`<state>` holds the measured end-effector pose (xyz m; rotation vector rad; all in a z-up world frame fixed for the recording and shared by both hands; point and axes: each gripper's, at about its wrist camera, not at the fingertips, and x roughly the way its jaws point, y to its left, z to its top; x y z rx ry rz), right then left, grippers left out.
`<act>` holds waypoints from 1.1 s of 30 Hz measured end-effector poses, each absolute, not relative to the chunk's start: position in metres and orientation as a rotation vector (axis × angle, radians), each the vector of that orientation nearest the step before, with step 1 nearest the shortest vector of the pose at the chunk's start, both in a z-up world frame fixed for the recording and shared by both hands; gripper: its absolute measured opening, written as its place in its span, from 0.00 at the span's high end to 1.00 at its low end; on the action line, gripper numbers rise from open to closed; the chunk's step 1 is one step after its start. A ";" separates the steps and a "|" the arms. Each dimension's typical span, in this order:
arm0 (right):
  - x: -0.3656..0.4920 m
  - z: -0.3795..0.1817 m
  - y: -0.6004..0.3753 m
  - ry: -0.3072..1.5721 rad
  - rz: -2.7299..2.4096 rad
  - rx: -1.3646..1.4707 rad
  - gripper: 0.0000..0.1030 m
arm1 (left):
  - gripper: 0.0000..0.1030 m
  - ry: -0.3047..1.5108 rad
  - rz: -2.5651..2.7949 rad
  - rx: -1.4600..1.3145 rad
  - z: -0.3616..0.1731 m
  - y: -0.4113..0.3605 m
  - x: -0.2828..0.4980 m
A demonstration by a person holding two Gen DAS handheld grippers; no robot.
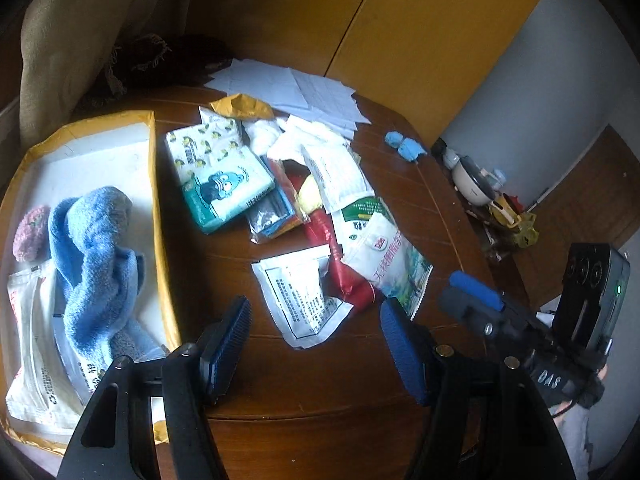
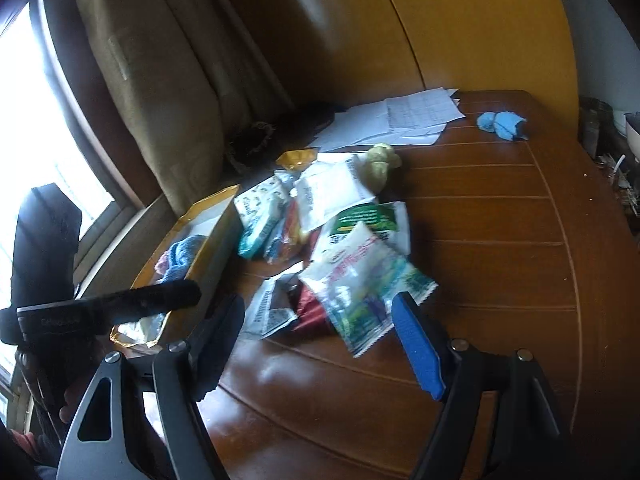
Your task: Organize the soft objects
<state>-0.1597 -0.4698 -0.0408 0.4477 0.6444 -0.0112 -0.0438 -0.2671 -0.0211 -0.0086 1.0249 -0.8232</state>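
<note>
A blue towel (image 1: 96, 264) is already laid in the box (image 1: 162, 216) on the left – the packets (image 1: 384, 256) remain outside, with both grippers (image 1: 316, 344) (image 2: 320, 340) spread wide, empty.

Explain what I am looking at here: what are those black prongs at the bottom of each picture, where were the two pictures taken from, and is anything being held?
The prongs are two-finger grippers that a person holds, one per hand, each with a camera looking along its fingers. One picture comes from the left gripper, the other from the right gripper. Both stand open over a wooden table with nothing between the fingers. On the table lie a pile of packets, a tissue pack, loose papers and a small blue cloth. At the left, a shallow cardboard box holds a blue towel and a pink knitted piece.
</note>
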 end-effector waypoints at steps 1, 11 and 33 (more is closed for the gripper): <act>-0.157 -0.041 -0.475 0.648 -0.013 0.452 0.26 | 0.32 1.034 -0.818 -0.004 -0.024 -0.269 -0.043; -0.117 -0.062 -0.513 0.786 -0.108 0.527 0.26 | 0.32 1.079 -0.779 0.060 -0.034 -0.282 -0.039; -0.132 -0.081 -0.516 0.808 -0.088 0.639 0.75 | 0.71 1.114 -0.665 0.286 -0.066 -0.345 -0.021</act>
